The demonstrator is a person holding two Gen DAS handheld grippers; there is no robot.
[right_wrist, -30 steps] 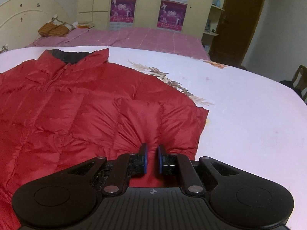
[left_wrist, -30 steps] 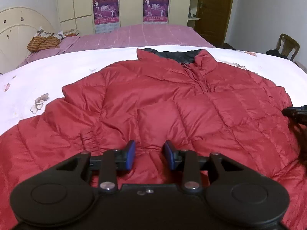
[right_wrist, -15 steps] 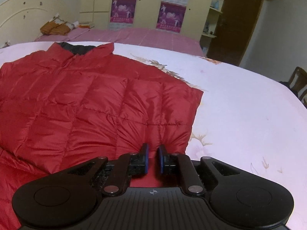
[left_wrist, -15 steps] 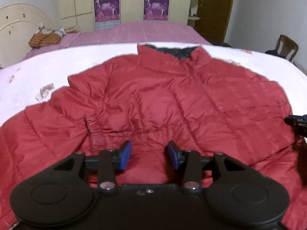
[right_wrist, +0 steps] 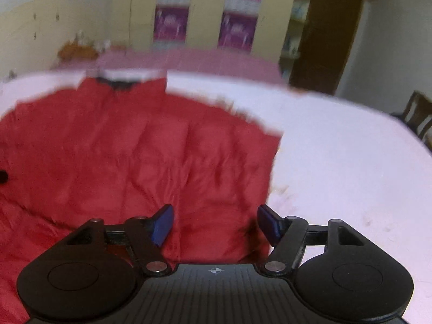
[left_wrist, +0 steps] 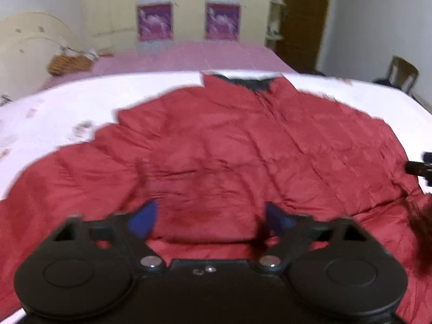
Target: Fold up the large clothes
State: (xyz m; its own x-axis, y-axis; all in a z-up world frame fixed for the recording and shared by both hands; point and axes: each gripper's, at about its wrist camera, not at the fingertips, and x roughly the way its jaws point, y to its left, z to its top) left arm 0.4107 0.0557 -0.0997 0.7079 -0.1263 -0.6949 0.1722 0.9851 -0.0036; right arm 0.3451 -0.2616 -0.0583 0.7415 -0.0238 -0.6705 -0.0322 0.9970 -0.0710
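A large red quilted jacket [left_wrist: 237, 145] lies spread on the white bed, its dark-lined collar [left_wrist: 251, 82] at the far side. Its near part is folded up over the body, with a fold edge close to me. My left gripper [left_wrist: 210, 217] hovers over that folded edge, its jaws opening wide, blue pads off the cloth. In the right wrist view the jacket [right_wrist: 129, 156] fills the left half. My right gripper [right_wrist: 214, 222] is over its near right corner, jaws opening, fabric lying loose between the pads. Both views are blurred.
The white flowered bedsheet [right_wrist: 337, 162] stretches to the right. A second bed with a pink cover [left_wrist: 189, 56] stands behind, with an orange bundle [left_wrist: 68, 63] on it. A wooden chair [left_wrist: 402, 73] stands at the right wall. The other gripper's tip [left_wrist: 417, 168] shows at the right edge.
Both grippers have let go of the jacket's hem and spread their jaws wide. Both have drawn back and up a little, and the folded part now lies on the jacket.
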